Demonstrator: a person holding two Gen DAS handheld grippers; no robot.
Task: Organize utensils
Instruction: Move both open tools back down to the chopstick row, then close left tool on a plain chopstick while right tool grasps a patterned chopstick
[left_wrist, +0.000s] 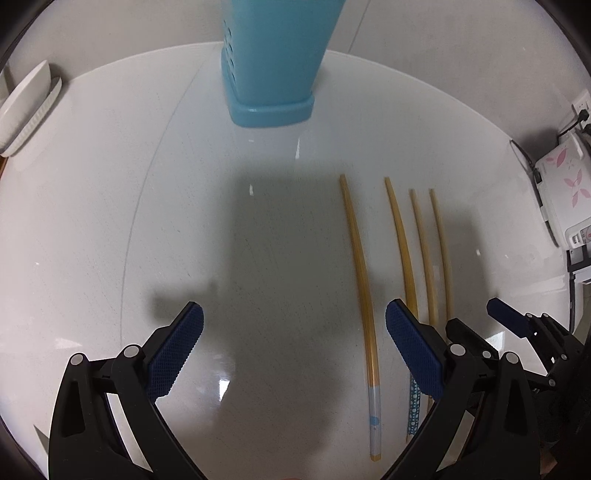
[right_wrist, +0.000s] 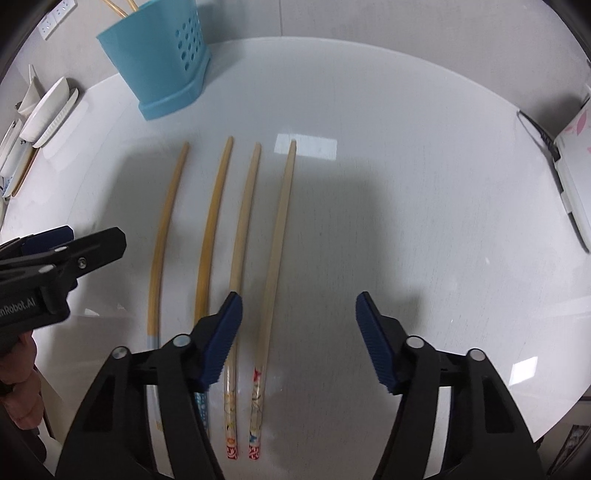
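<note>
Several bamboo chopsticks lie side by side on the round white table (left_wrist: 92, 221). My left gripper (left_wrist: 295, 314) is open just above the table; the leftmost chopstick (left_wrist: 360, 266), with a pale blue-dotted end, lies between its fingers, nearer the right pad (left_wrist: 410, 343). My right gripper (right_wrist: 298, 299) is open too. The rightmost chopstick (right_wrist: 275, 251), with a red patterned end, lies between its pads untouched, and its neighbour (right_wrist: 242, 236) runs under the left pad (right_wrist: 221, 339). A blue perforated utensil holder (right_wrist: 162, 62) stands upright at the back, with chopstick ends (right_wrist: 118, 7) sticking out of it.
White dishes (right_wrist: 48, 107) stand stacked at the table's left edge. A white appliance with pink flowers (left_wrist: 565, 192) and its cable sits at the right edge. The left gripper's body (right_wrist: 74, 254) and a hand (right_wrist: 18, 387) are close on the right gripper's left.
</note>
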